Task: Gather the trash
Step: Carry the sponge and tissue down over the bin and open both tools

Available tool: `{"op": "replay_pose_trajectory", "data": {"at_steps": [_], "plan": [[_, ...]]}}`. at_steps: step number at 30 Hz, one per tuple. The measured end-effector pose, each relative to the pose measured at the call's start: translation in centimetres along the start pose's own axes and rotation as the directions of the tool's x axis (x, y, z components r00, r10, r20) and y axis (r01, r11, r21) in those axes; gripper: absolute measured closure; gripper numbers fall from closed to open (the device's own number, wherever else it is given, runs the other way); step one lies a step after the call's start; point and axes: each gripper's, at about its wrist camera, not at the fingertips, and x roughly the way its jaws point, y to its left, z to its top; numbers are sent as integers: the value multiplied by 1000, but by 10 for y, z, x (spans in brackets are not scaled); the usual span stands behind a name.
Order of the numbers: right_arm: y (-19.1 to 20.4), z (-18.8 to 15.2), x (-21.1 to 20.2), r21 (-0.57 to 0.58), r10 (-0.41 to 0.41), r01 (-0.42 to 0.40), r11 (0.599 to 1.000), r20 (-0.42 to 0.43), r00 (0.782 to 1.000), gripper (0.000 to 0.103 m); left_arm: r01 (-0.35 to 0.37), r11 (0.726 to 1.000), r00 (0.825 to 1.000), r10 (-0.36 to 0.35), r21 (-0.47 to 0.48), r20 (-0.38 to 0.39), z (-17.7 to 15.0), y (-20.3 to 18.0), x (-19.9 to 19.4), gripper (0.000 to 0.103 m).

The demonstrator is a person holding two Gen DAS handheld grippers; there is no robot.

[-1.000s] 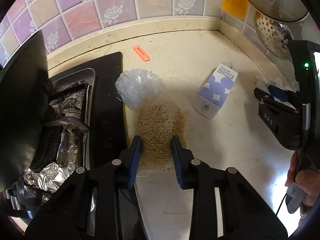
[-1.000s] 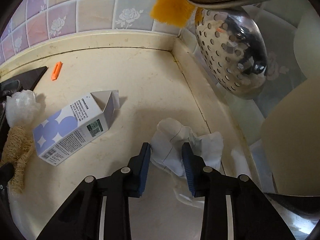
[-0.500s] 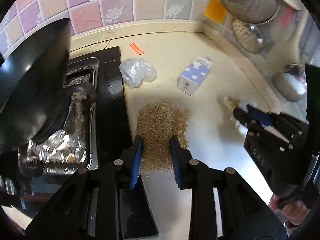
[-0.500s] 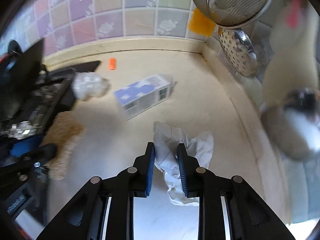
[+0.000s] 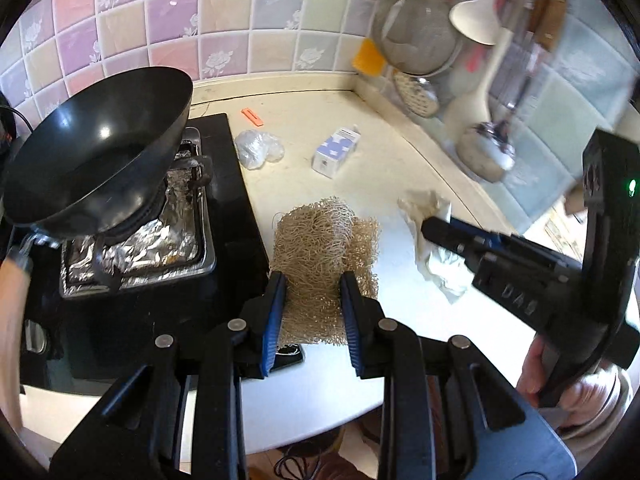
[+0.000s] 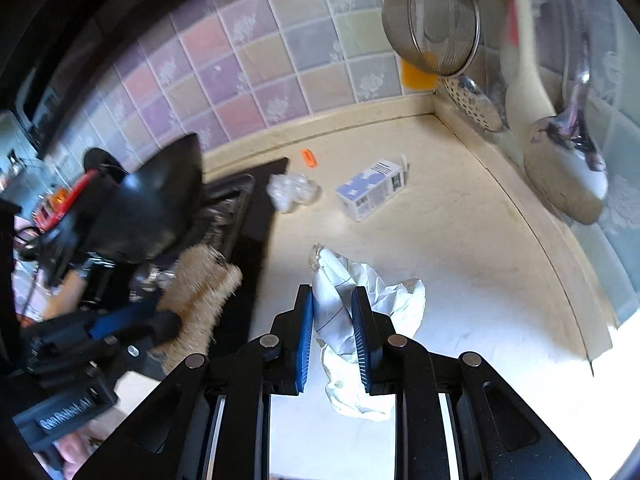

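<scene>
Lifting both loads off the counter [image 5: 400,184] marks the change: a second ago they lay flat. The left gripper [image 5: 313,300] pinches the fibrous scrubber [image 5: 320,248], the right gripper [image 6: 333,332] the crumpled paper [image 6: 360,300]; both point steeply down. The carton [image 5: 335,151], plastic wad [image 5: 256,148] and orange scrap [image 5: 253,116] wait toward twelve o'clock.

Cream kitchen countertop [image 5: 408,184] meeting tiled wall at back and right edges. On it: black stove [image 5: 236,184] along left side, orange strip [image 5: 253,117] near back edge, crumpled clear plastic [image 5: 258,149] just beside stove, blue-white carton [image 5: 335,151] lying on its side mid-counter.
</scene>
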Motion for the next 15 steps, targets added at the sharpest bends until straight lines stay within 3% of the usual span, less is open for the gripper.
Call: {"op": "replay_pose_trajectory", "data": {"at_steps": [7,15], "plan": [[31,-41,-72,30,19,-20,999,39,999,85,64,996,998,-63,55,-17,-44,3,-47,78],[69,-132,-131,86,-19,15,996,37,999,85,122,986,991,-114,113,-73,-112,21,-88,78]]}}
